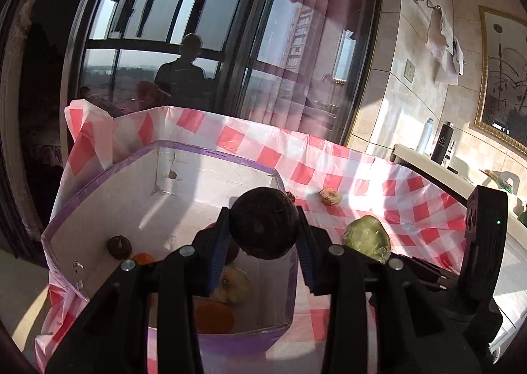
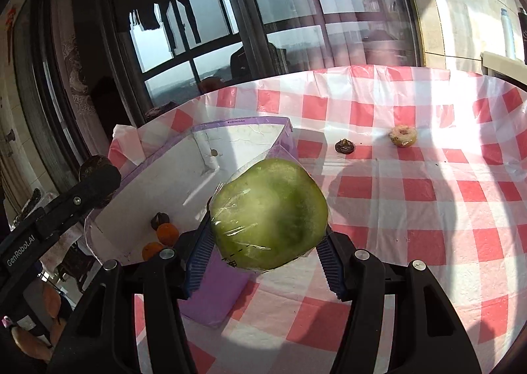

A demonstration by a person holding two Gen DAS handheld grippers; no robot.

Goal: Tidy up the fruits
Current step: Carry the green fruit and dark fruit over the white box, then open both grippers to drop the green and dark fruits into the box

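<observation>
My left gripper [image 1: 264, 226] is shut on a dark round fruit [image 1: 263, 222] and holds it above the white box with purple edges [image 1: 210, 153]. The box holds oranges [image 1: 213, 317], a pale fruit [image 1: 234, 285] and a small dark fruit [image 1: 119, 246]. My right gripper [image 2: 268, 224] is shut on a green fruit wrapped in plastic film [image 2: 268, 212], held above the table just right of the box [image 2: 237, 122]. The left gripper also shows at the left of the right wrist view [image 2: 98, 181]. The green fruit also shows in the left wrist view [image 1: 367, 237].
On the red and white checked tablecloth [image 2: 411, 209] lie a small dark fruit [image 2: 345, 146] and a pale round fruit [image 2: 403, 136]. Glass doors stand behind the table. A ledge with bottles [image 1: 443, 143] is at the right.
</observation>
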